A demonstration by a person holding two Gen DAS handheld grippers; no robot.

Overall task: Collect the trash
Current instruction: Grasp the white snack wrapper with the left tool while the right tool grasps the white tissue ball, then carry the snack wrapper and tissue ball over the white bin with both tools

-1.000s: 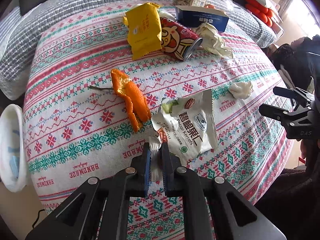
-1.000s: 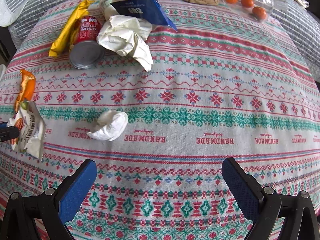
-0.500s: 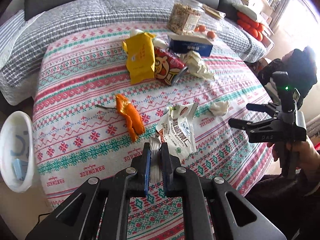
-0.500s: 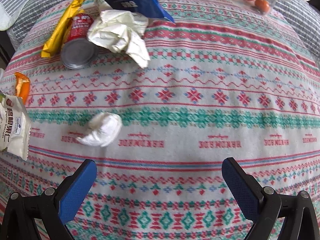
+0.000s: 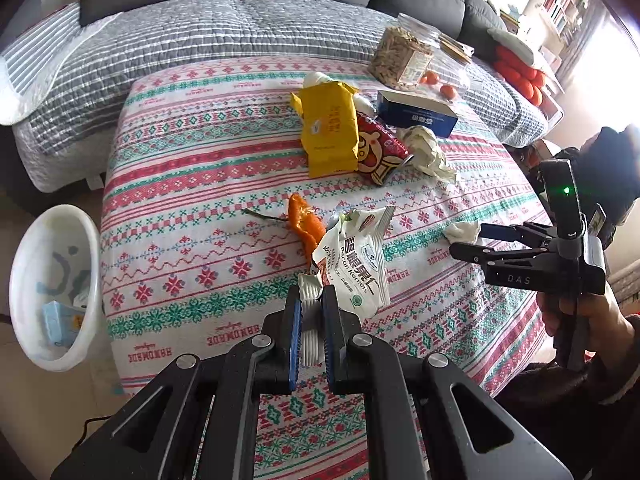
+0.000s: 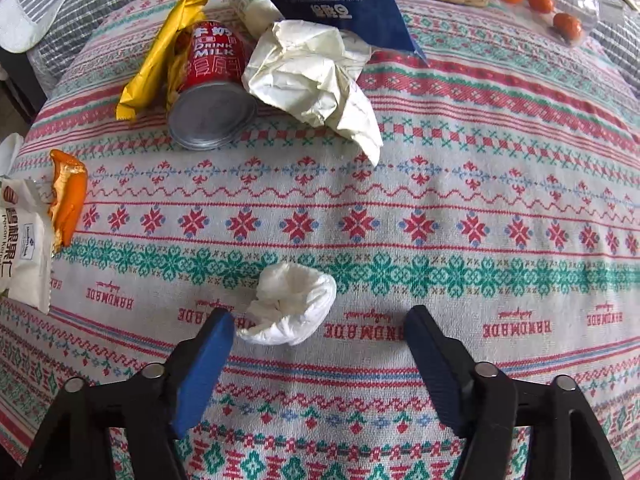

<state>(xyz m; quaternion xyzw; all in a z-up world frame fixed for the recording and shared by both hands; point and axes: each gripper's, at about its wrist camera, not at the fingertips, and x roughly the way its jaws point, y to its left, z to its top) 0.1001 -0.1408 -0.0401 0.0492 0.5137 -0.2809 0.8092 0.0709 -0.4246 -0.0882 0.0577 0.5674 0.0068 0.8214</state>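
Observation:
My left gripper [image 5: 311,300] is shut on the edge of a white pecan snack packet [image 5: 354,262], held up above the patterned tablecloth [image 5: 192,184]; the packet also shows at the left edge [image 6: 24,248] of the right wrist view. My right gripper [image 6: 318,322] is open, its blue fingers on either side of a crumpled white tissue [image 6: 292,304], just short of it. From the left wrist view the right gripper [image 5: 468,240] reaches at that tissue [image 5: 462,231]. Orange peel [image 5: 306,226] lies beside the packet.
A white bin [image 5: 54,284] with some trash stands on the floor left of the table. Farther back lie a yellow wrapper [image 5: 330,128], a red milk can [image 6: 212,84], crumpled paper [image 6: 316,76], a blue box [image 6: 340,4], a jar [image 5: 402,58] and tangerines [image 6: 540,0]. A person's hand [image 5: 576,320] holds the right gripper.
My left gripper has lifted the pecan packet off the cloth and pulled back. My right gripper has moved forward and down to the tissue, and its fingers have narrowed around it.

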